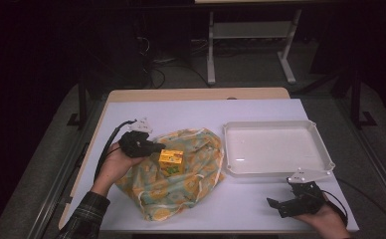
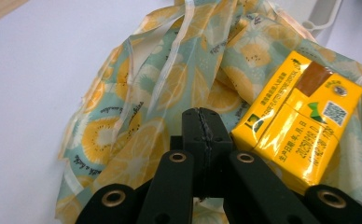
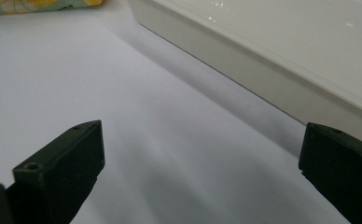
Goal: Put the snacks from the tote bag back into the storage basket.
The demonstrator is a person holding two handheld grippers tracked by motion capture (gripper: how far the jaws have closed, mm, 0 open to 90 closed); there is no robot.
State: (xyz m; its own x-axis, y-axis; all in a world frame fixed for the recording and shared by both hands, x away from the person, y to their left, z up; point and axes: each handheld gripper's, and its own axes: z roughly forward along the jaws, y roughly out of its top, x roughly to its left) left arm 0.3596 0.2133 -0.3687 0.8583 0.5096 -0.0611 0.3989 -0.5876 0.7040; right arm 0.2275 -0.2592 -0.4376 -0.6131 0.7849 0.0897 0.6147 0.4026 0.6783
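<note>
A teal cloth bag point(image 1: 181, 185) printed with lemon slices lies crumpled on the white table cover. On top of it sits a small yellow drink carton point(image 1: 171, 158). My left gripper point(image 1: 157, 148) rests on the bag just left of the carton. In the left gripper view its jaws are pressed together, the left gripper point(image 2: 201, 114) tips lie against the bag point(image 2: 132, 140), and the carton point(image 2: 295, 135) is right beside them. Whether cloth is pinched between the pads is hidden. My right gripper point(image 1: 283, 205) lies near the front right edge with its jaws wide apart; between the right gripper point(image 3: 202, 154) jaws is bare table.
An empty white tray point(image 1: 275, 124) stands at the right, just beyond my right gripper; its side wall point(image 3: 244, 60) runs across the right gripper view. A corner of the bag point(image 3: 30, 4) shows at that view's top left. Beyond the table stand dark floor and a white frame point(image 1: 250, 45).
</note>
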